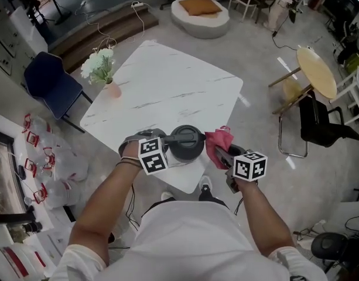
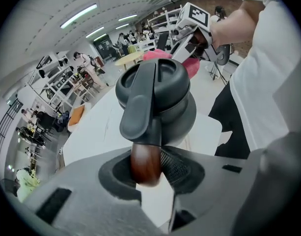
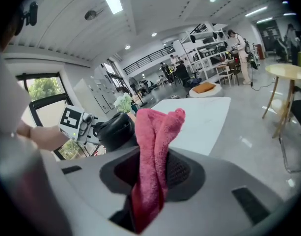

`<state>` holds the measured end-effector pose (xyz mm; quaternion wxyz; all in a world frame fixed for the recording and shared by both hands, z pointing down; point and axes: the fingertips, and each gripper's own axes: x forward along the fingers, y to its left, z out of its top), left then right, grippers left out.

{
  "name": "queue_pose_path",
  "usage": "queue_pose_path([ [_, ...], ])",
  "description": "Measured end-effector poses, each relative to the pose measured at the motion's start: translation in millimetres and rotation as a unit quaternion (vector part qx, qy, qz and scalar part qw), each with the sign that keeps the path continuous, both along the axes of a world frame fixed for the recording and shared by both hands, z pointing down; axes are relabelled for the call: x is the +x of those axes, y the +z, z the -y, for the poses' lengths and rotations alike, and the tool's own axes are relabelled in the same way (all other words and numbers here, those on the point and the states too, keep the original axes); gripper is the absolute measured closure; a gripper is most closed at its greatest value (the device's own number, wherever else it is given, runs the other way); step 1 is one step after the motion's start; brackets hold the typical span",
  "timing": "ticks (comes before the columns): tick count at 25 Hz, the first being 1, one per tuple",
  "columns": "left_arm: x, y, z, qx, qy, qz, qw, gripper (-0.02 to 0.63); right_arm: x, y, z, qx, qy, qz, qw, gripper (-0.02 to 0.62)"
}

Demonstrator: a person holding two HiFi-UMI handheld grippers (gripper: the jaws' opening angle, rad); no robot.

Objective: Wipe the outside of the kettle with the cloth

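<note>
A dark grey kettle (image 1: pixel 185 144) stands near the front corner of the white marble table (image 1: pixel 167 86). My left gripper (image 1: pixel 169 139) is shut on its handle; in the left gripper view the brown wooden grip (image 2: pixel 146 163) sits clamped between the pads of the left gripper (image 2: pixel 149 170), with the kettle's lid (image 2: pixel 157 95) just beyond. My right gripper (image 1: pixel 221 153) is shut on a pink-red cloth (image 1: pixel 217 139), held at the kettle's right side. The folded cloth (image 3: pixel 157 141) stands up from the jaws of the right gripper (image 3: pixel 152 176), and the kettle (image 3: pixel 116 129) lies to its left.
A pink vase of white flowers (image 1: pixel 100 69) stands on the table's left corner. A blue chair (image 1: pixel 50 81) is at the left. A round wooden table (image 1: pixel 317 72) and a black chair (image 1: pixel 325 124) are at the right, and a white pouf (image 1: pixel 199 10) is beyond.
</note>
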<state>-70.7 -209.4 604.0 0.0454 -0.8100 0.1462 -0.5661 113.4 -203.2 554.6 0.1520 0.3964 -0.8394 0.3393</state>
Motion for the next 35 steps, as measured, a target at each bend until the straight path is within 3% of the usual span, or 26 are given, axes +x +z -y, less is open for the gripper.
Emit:
queue_pose_path([
  [4,3.9,-2.5,3.3,0.007,0.005,0.006,0.9999,0.49,5.7,-8.1,-12.1,0.011,0.02,-0.001,1.0,0.482],
  [8,1.7,-8.0,9.1,0.019,0.002,-0.006,0.9998,0.41,7.8,-17.3,-20.9,0.022,0.034,0.004,0.999,0.482],
  [13,5.2,-36.4,1.8,0.004,-0.007,-0.072,0.9974,0.355,6.9,-27.5,-29.3,0.037,0.043,-0.001,0.998,0.482],
  [17,-10.7,-59.3,-13.1,-0.013,-0.047,-0.135,0.9896,0.324,-3.5,-42.6,-38.5,0.059,0.039,-0.005,0.998,0.482],
  [19,-17.8,-71.0,-19.3,-0.02,-0.087,-0.192,0.9773,0.34,-8.3,-52.1,-43.4,0.074,0.042,-0.001,0.996,0.482],
  [21,-22.5,-80.8,-26.5,-0.037,-0.133,-0.26,0.9557,0.372,-14.5,-60.7,-48.5,0.094,0.047,0.011,0.994,0.482],
  [25,-33.5,-84.3,-46.6,-0.071,-0.236,-0.381,0.8912,0.47,-33.3,-65.1,-61.9,0.124,0.04,0.034,0.991,0.482],
  [27,-38.0,-86.7,-56.3,-0.058,-0.269,-0.415,0.8675,0.529,-41.7,-66.3,-67.6,0.13,0.024,0.037,0.991,0.482],
  [30,-38.1,-92.9,-70.1,-0.031,-0.283,-0.436,0.8537,0.606,-51.4,-71.1,-70.8,0.14,-0.013,0.033,0.989,0.483],
  [35,-22.6,-98.8,-91.0,-0.019,-0.322,-0.453,0.8309,0.606,-48.9,-70.0,-79.9,0.136,-0.075,0.011,0.988,0.486],
])
